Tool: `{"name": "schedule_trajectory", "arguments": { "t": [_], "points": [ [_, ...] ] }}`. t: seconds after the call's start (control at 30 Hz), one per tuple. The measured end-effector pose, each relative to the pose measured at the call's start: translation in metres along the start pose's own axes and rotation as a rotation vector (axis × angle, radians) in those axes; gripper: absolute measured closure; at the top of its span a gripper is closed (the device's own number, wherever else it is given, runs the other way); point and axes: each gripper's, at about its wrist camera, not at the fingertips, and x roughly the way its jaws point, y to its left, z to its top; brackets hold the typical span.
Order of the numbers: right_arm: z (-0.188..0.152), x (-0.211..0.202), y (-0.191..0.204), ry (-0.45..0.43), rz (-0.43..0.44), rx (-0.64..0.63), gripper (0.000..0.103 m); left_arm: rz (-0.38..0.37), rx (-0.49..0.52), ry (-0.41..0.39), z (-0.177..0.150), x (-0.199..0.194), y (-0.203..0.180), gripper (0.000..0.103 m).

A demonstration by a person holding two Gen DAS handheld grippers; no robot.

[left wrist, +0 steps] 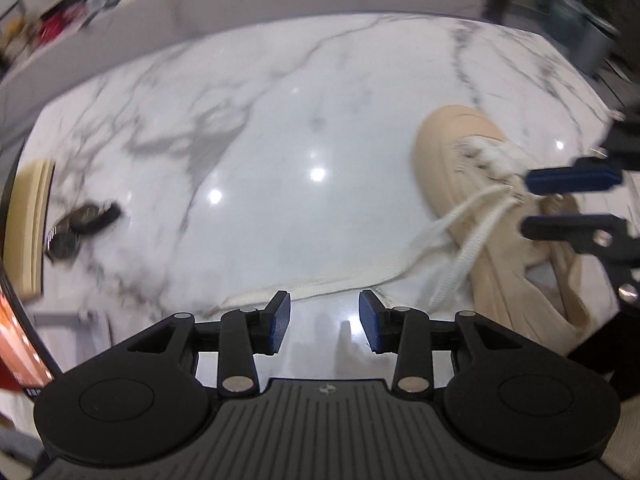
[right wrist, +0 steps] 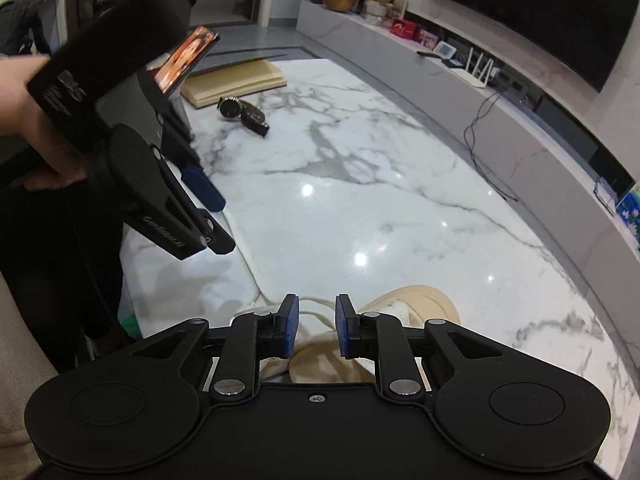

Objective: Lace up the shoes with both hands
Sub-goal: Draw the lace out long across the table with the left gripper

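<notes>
On marble table [left wrist: 280, 128]: beige shoe [left wrist: 480, 208] right of left gripper [left wrist: 324, 322], jaws parted, empty, lace [left wrist: 320, 290] just beyond; right gripper [right wrist: 317, 330] narrowly open above shoe, gripping nothing

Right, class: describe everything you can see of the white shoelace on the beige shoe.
The white shoelace is a flat, woven-looking cord, threaded through the upper of the beige shoe. Two loose lengths hang slack off the shoe's side onto the marble table, and one trails along it, passing just beyond the open left gripper, which does not grip it. It is untied. The right gripper hovers over the shoe; contact with the lace is unclear.
</notes>
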Motion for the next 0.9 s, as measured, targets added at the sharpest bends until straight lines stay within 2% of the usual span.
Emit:
{"name": "schedule_trajectory", "arguments": {
  "t": [0.1,0.2,0.3,0.4,0.57,0.7,0.9],
  "points": [
    [-0.009,-0.004,-0.007,0.020,-0.034,0.024,0.085,0.013,-0.046,0.047,0.005,0.010,0.002,0.066],
    [-0.021,-0.013,-0.014,0.038,-0.068,0.069,0.084,0.038,-0.054,0.059,0.008,0.015,0.003,0.061],
    [-0.033,-0.022,-0.020,0.052,-0.096,0.127,0.079,0.077,-0.052,0.076,0.014,0.021,0.007,0.061],
    [-0.046,-0.026,-0.022,0.073,-0.111,0.202,0.079,0.106,-0.072,0.086,0.019,0.025,0.013,0.060],
    [-0.069,-0.014,-0.025,0.072,-0.048,0.390,0.079,0.120,-0.122,0.115,0.021,0.032,0.025,0.060],
    [-0.077,-0.007,-0.025,0.051,-0.029,0.474,0.079,0.119,-0.142,0.130,0.021,0.037,0.028,0.060],
    [-0.068,-0.008,-0.025,0.035,-0.022,0.464,0.079,0.112,-0.176,0.141,0.023,0.041,0.032,0.060]
  ]
}}
